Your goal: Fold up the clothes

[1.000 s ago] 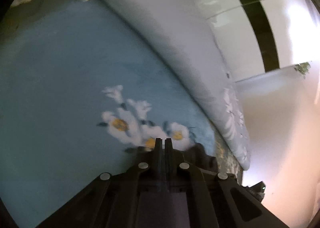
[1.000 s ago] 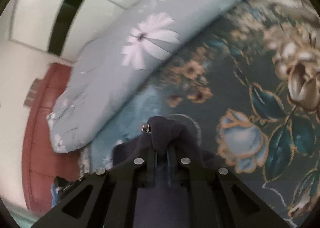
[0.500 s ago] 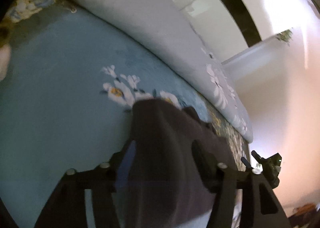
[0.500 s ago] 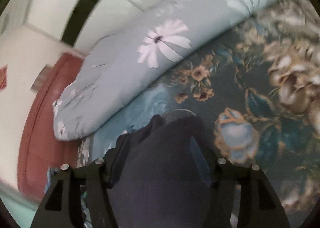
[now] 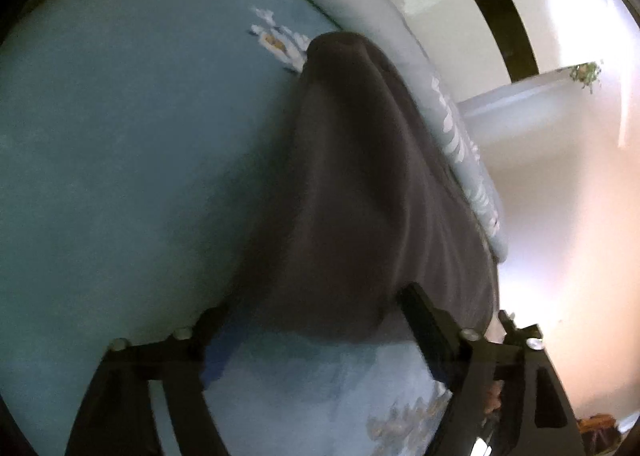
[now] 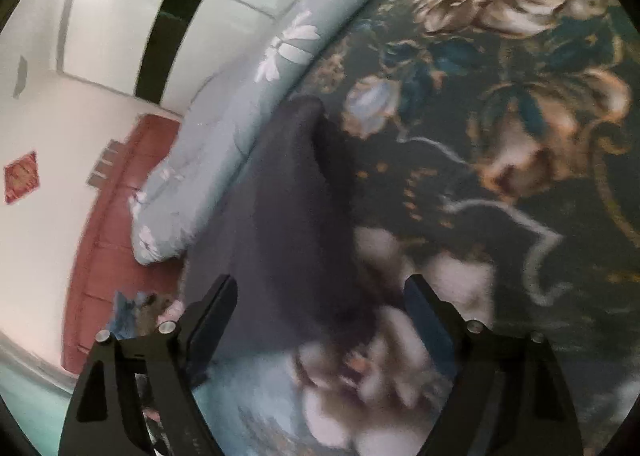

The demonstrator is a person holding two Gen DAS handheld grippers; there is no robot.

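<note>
A dark grey garment (image 5: 352,184) lies on the blue bedspread (image 5: 120,160), stretching away from my left gripper (image 5: 316,316). The left fingers stand wide apart with the cloth's near edge lying loose between them. In the right wrist view the same dark garment (image 6: 296,216) lies on the floral part of the bedspread (image 6: 520,96). My right gripper (image 6: 320,296) is open, both fingers spread wide, the cloth's near end between them but not pinched.
A pale blue flowered pillow (image 5: 452,128) (image 6: 224,136) lies along the far edge of the bed against a white wall with a black stripe (image 6: 172,16). A red-brown headboard or panel (image 6: 120,224) stands at the left of the right wrist view.
Both grippers were shut on the dark garment a second ago. They have opened wide, let it go and drawn back, and the cloth now lies spread on the bed.
</note>
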